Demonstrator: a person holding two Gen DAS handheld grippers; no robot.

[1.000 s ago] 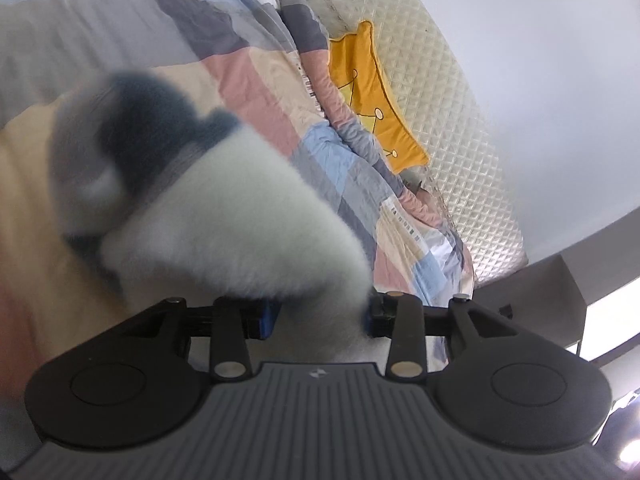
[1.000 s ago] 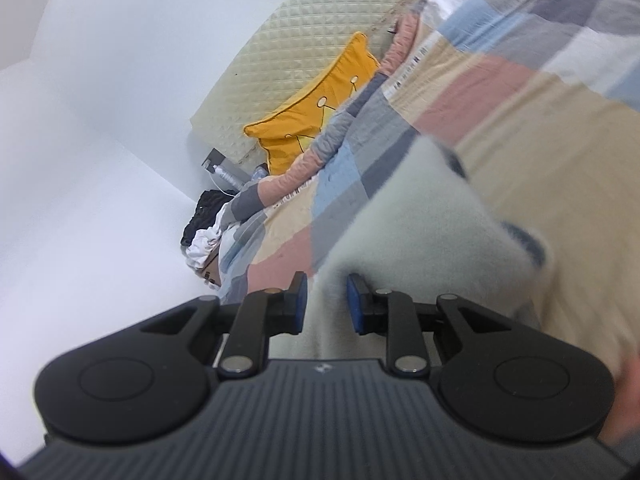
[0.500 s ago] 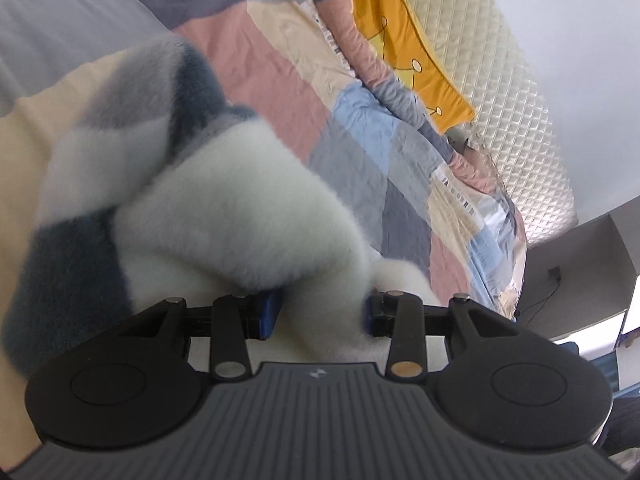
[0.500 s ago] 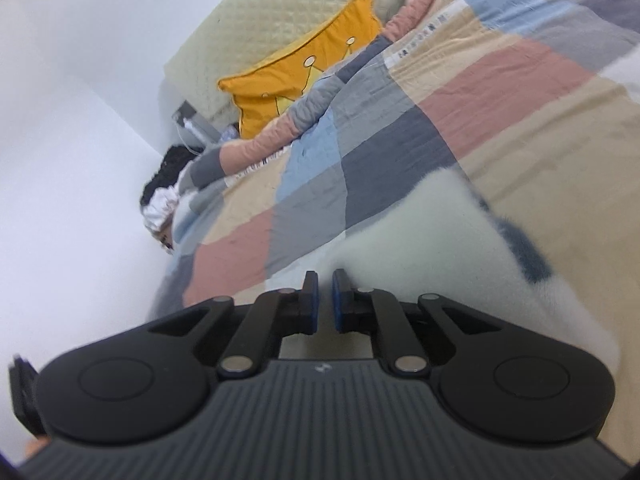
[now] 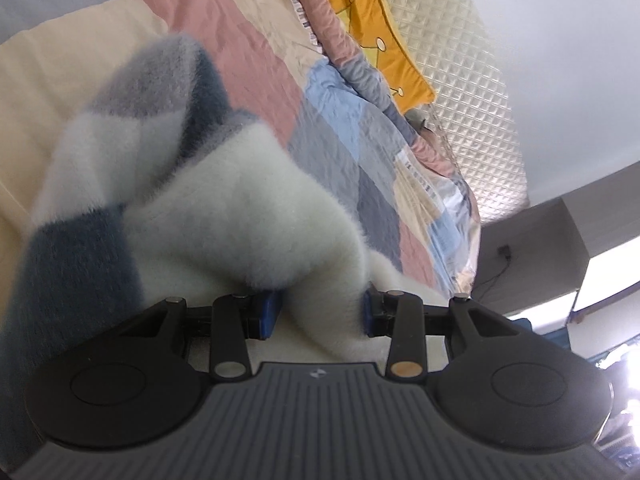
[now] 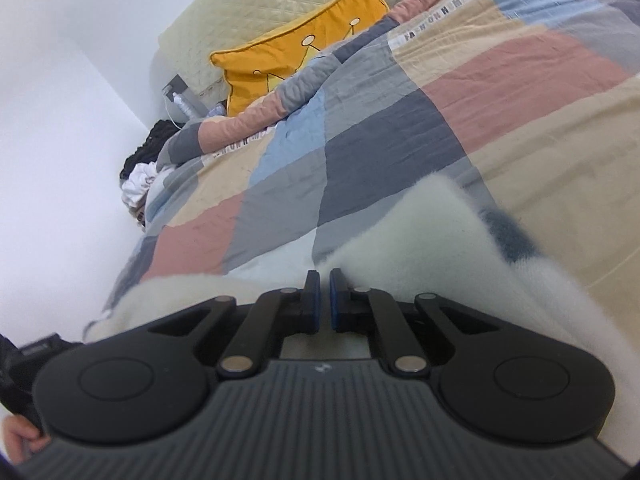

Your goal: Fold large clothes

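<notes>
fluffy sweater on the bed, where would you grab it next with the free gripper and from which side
Take the fluffy sweater at its cream edge lying flat on the patchwork quilt, just ahead of the shut right gripper. Come in low along the quilt: the pile is thick and soft, so pinch a thin edge rather than the bunched fold in the left gripper.

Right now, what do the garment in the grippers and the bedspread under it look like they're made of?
The garment looks like a fluffy fleece or brushed knit: long soft pile, fuzzy edges, in white, grey and dark blue blocks. The bedspread looks like thin woven cotton or similar: matte, finely creased, printed in colour patches. Neither fibre is certain.
</notes>
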